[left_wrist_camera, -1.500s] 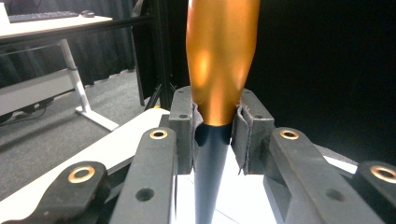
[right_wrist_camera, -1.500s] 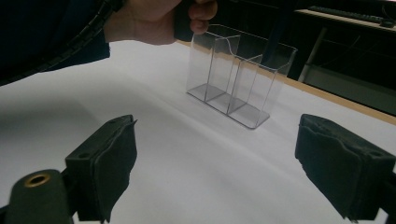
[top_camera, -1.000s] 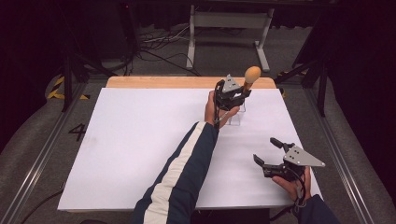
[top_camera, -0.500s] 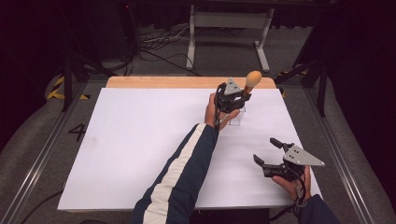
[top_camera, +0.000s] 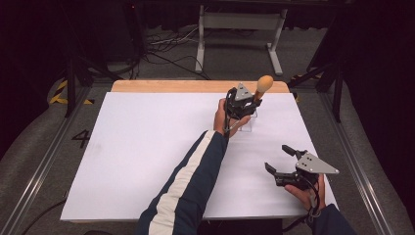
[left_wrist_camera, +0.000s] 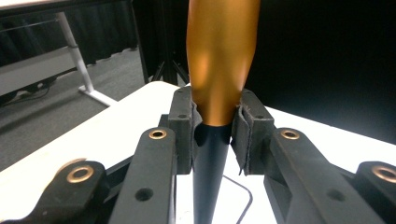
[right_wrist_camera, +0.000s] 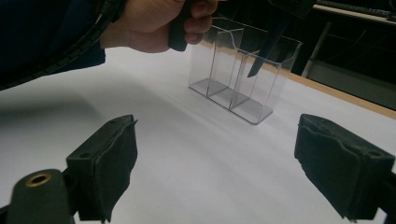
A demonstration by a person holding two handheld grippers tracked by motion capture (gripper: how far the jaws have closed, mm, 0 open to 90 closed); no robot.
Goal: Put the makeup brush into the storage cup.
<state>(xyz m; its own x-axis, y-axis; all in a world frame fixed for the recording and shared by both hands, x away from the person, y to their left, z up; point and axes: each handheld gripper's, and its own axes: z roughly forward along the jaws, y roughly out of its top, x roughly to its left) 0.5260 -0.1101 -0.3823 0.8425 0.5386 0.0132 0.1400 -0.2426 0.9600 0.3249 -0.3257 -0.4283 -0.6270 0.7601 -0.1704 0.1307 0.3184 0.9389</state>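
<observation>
My left gripper (top_camera: 243, 104) is at the far right of the white table (top_camera: 147, 147), shut on a utensil with an orange handle (top_camera: 265, 84) and a dark tapering lower part. Its pads pinch the utensil (left_wrist_camera: 219, 56) where orange meets black. Just under it stands a clear holder (top_camera: 246, 123) with several compartments. In the right gripper view the dark tip (right_wrist_camera: 264, 51) dips below the rim of the holder (right_wrist_camera: 224, 70) at its right-hand compartment, clear of the floor. My right gripper (top_camera: 277, 157) rests near the front right, open, nothing between its jaws (right_wrist_camera: 215, 158).
A wooden strip (top_camera: 171, 86) borders the table's far edge. Beyond it are a white stand leg (top_camera: 200, 39) and cables (top_camera: 166, 49) on the grey floor. The person's sleeve (top_camera: 191, 186) crosses the table's front middle. The hand (right_wrist_camera: 159, 23) on the left gripper is near the holder.
</observation>
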